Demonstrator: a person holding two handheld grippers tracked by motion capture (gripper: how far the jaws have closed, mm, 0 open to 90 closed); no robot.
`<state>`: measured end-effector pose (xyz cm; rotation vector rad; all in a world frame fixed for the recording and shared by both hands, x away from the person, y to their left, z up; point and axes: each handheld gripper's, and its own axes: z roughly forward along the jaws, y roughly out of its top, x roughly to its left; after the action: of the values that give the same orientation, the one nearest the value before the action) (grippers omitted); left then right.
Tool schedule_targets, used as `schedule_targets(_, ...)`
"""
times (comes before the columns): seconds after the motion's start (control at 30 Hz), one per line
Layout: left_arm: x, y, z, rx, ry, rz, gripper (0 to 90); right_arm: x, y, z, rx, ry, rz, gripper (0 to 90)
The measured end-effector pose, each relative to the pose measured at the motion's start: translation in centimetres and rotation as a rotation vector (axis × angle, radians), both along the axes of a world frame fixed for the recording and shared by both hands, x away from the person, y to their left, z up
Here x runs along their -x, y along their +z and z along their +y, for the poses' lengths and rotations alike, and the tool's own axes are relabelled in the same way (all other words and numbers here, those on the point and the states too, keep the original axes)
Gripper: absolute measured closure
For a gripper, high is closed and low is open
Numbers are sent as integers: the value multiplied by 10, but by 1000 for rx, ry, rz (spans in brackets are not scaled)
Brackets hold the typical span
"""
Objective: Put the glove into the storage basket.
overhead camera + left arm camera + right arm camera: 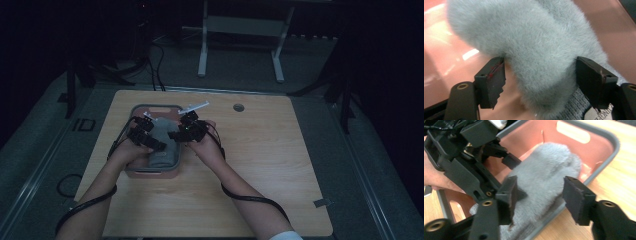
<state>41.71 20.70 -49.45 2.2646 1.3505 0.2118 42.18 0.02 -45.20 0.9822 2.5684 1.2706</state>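
Room: dark, dim light; pale wood-grain tabletop (260,165) carrying a pink rectangular plastic bin with grey rim (150,172).
Item: grey fluffy plush fabric piece with a knitted cuff (544,175), lying inside the bin, between both claws.
Left gripper (540,82): spread wide, jaws straddling the plush end, fur brushing the right-hand pad (591,77), clear gap at the other pad. Not pinching yet.
Right gripper (539,195): spread, hovering just over the bin's near rim, plush directly ahead between the jaws, no contact visible.
Spacing: left gripper sits just ahead-left of the right one, nearly touching in the right gripper view.
Risk 1: shallow close catching fur only, causing slip-out on lift.
Risk 2: claw-to-claw collision, caused by tight spacing over one small item.
Risk 3: right-hand jaw of the right gripper snagging the rim on descent, tipping or dragging the light bin.
Risk 4: uneven pull from two sides, stretching the knit cuff.
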Motion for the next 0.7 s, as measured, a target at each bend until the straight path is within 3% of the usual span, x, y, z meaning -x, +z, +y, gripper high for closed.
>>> schedule_targets(0.1,4,3,3,-2,9,-16,233,-1,2,-5,-2,-2,-9,399)
schedule_targets(0.2,15,12,12,37,8,-78,167,-2,3,-16,-8,2,-35,311)
schedule_targets(0.33,34,24,19,76,44,-231,131,-2,2,-28,-4,35,-24,200)
schedule_targets(0.47,49,32,19,108,63,-320,88,0,1,-38,-16,38,-34,132)
schedule_targets(0.6,63,38,14,122,68,-395,84,3,1,-47,-12,22,-82,138)
schedule_targets(0.7,71,39,8,118,45,-427,84,7,2,-55,-9,23,-102,139)
